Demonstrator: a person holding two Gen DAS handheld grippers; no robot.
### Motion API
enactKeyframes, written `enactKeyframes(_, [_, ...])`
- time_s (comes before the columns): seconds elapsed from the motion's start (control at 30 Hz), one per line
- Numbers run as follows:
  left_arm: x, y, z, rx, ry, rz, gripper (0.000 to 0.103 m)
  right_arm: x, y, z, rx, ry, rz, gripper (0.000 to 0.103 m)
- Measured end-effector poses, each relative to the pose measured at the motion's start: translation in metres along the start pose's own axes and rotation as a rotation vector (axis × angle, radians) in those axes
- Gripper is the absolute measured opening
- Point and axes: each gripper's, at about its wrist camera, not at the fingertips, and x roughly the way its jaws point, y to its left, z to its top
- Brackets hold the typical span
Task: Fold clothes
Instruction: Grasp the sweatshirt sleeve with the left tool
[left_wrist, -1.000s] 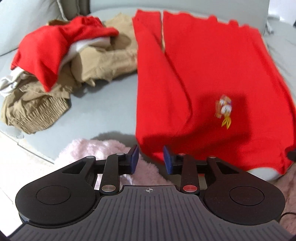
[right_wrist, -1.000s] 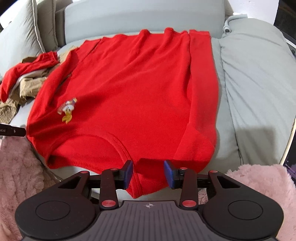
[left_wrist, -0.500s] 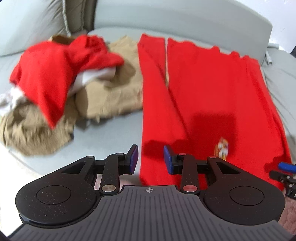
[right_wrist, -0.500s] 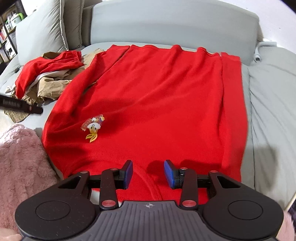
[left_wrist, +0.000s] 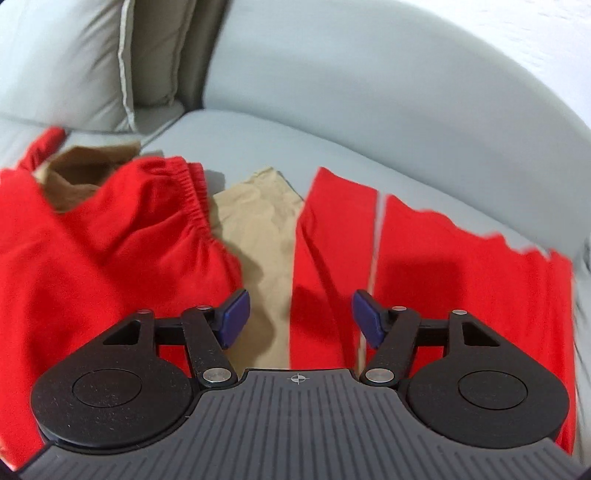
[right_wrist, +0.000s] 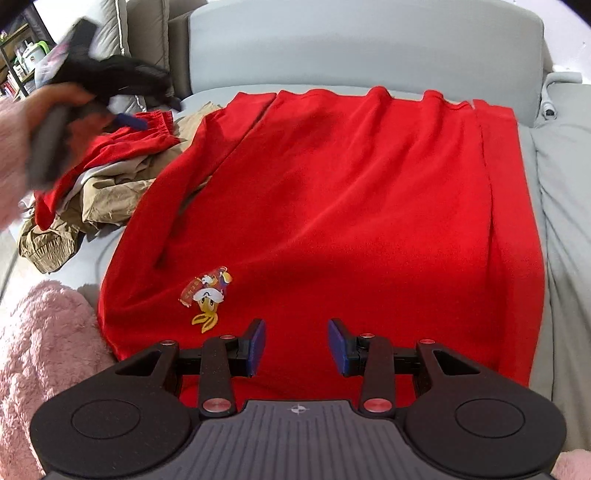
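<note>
A red sweater (right_wrist: 351, 192) with a cartoon patch (right_wrist: 207, 295) lies flat on the grey sofa seat. Its sleeve (left_wrist: 332, 236) runs alongside the body (left_wrist: 461, 280). My left gripper (left_wrist: 299, 317) hovers over that sleeve and a tan garment (left_wrist: 258, 229). Its jaws are opening, with nothing between them. In the right wrist view the left gripper (right_wrist: 125, 118) shows blurred at the upper left, in a hand. My right gripper (right_wrist: 297, 347) hangs open over the near part of the sweater, its pads apart and holding nothing.
A pile of clothes (right_wrist: 110, 177) lies left of the sweater, with red elastic-waist trousers (left_wrist: 129, 240) on top. A pink fluffy fabric (right_wrist: 44, 350) sits at the near left. The sofa backrest (right_wrist: 369, 48) stands behind, and a grey cushion (right_wrist: 561, 229) lies to the right.
The left gripper has swept away toward the sofa back, over the sleeve's far end and the pile, and its jaws have widened. The right gripper has advanced slightly over the sweater.
</note>
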Motion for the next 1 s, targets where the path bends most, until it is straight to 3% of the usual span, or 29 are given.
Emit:
enactKeyframes(0.17, [0.056, -0.016, 0.014, 0.033, 0.052, 0.121, 0.063, 0.017, -0.028, 0.006, 0.032, 0.015, -0.021, 0.038])
enactKeyframes(0.23, [0.065, -0.021, 0.013, 0.068, 0.061, 0.144, 0.034, 0.021, -0.038, 0.007, 0.064, 0.017, -0.028, 0.038])
enactKeyframes(0.27, [0.066, -0.023, 0.012, 0.085, 0.057, 0.145, 0.004, 0.022, -0.042, 0.007, 0.076, 0.014, -0.024, 0.038])
enactKeyframes(0.3, [0.062, -0.029, 0.009, 0.127, 0.023, 0.154, 0.003, 0.022, -0.044, 0.007, 0.08, 0.011, -0.021, 0.038])
enactKeyframes(0.37, [0.053, -0.043, 0.005, 0.21, -0.055, 0.188, 0.003, 0.022, -0.049, 0.005, 0.085, 0.002, -0.012, 0.038])
enactKeyframes(0.43, [0.029, -0.074, -0.007, 0.373, -0.194, 0.202, 0.003, 0.021, -0.051, 0.003, 0.088, -0.004, -0.005, 0.038])
enactKeyframes(0.53, [-0.007, -0.125, -0.037, 0.571, -0.347, 0.145, 0.003, 0.02, -0.051, 0.0, 0.088, -0.013, -0.003, 0.038])
enactKeyframes(0.57, [-0.013, -0.145, -0.053, 0.663, -0.342, 0.118, 0.003, 0.019, -0.051, -0.001, 0.091, -0.015, -0.004, 0.038])
enactKeyframes(0.63, [-0.02, -0.183, -0.086, 0.848, -0.298, 0.073, 0.02, 0.016, -0.052, -0.002, 0.1, -0.014, -0.004, 0.038])
enactKeyframes(0.7, [-0.016, -0.209, -0.124, 1.004, -0.227, 0.087, 0.041, 0.012, -0.053, -0.002, 0.114, -0.017, -0.005, 0.038])
enactKeyframes(0.73, [-0.014, -0.221, -0.144, 1.08, -0.188, 0.099, 0.042, 0.008, -0.054, -0.003, 0.125, -0.024, -0.009, 0.038])
enactKeyframes(0.8, [-0.016, -0.226, -0.163, 1.119, -0.164, 0.075, 0.042, -0.001, -0.058, -0.005, 0.136, -0.042, -0.018, 0.038])
enactKeyframes(0.87, [-0.022, -0.22, -0.172, 1.091, -0.145, 0.055, 0.043, -0.009, -0.062, -0.01, 0.148, -0.059, -0.025, 0.038])
enactKeyframes(1.0, [-0.033, -0.174, -0.14, 0.809, -0.144, 0.017, 0.043, -0.013, -0.078, -0.023, 0.198, -0.072, -0.013, 0.039])
